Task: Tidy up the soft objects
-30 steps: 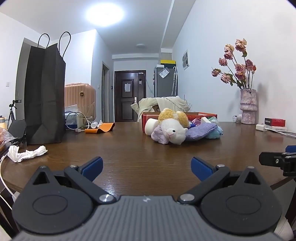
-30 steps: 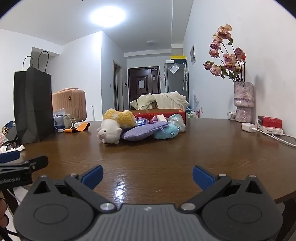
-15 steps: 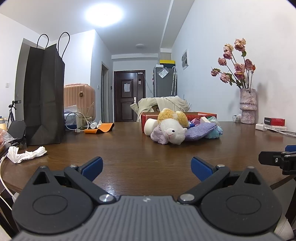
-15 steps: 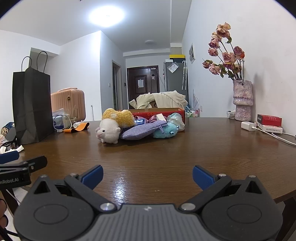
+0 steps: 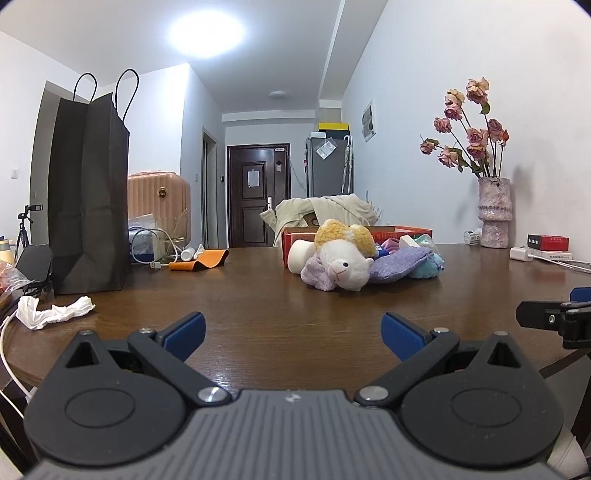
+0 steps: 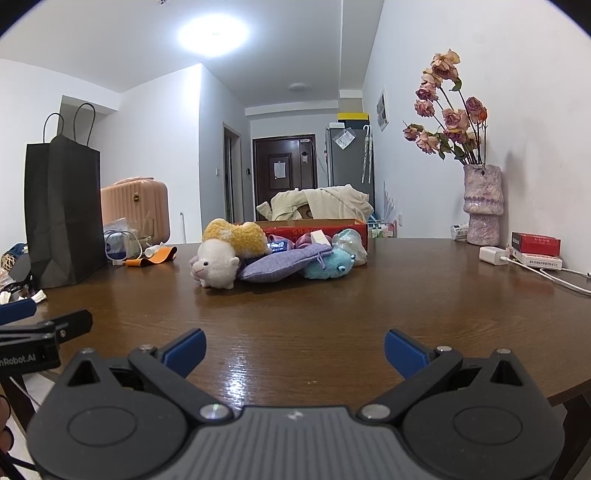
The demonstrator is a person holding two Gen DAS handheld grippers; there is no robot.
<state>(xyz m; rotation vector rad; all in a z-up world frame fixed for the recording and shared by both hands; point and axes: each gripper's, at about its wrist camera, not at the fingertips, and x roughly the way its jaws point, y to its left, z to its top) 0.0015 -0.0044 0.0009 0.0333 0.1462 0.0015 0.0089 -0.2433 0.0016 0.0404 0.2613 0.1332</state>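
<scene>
Blue-padded left gripper (image 5: 291, 332): spread wide, level above table (image 5: 258, 295).
Right gripper (image 6: 294, 349): likewise spread, empty.
Red box (image 6: 314, 227): soft toys spilling out front.

White walls (image 6: 517, 110) and a white ceiling enclose the room, lit by a round ceiling light (image 5: 207, 31). A hallway leads back to a dark door (image 5: 255, 206), with a grey fridge (image 5: 327, 166) standing to its right. The brown wooden counter (image 6: 332, 314) has a glossy top that reflects the light. On it, near the right wall, stands a speckled vase (image 6: 482, 203) of dried roses (image 6: 443, 118). A peach suitcase (image 5: 159, 199) stands at the left wall.
</scene>
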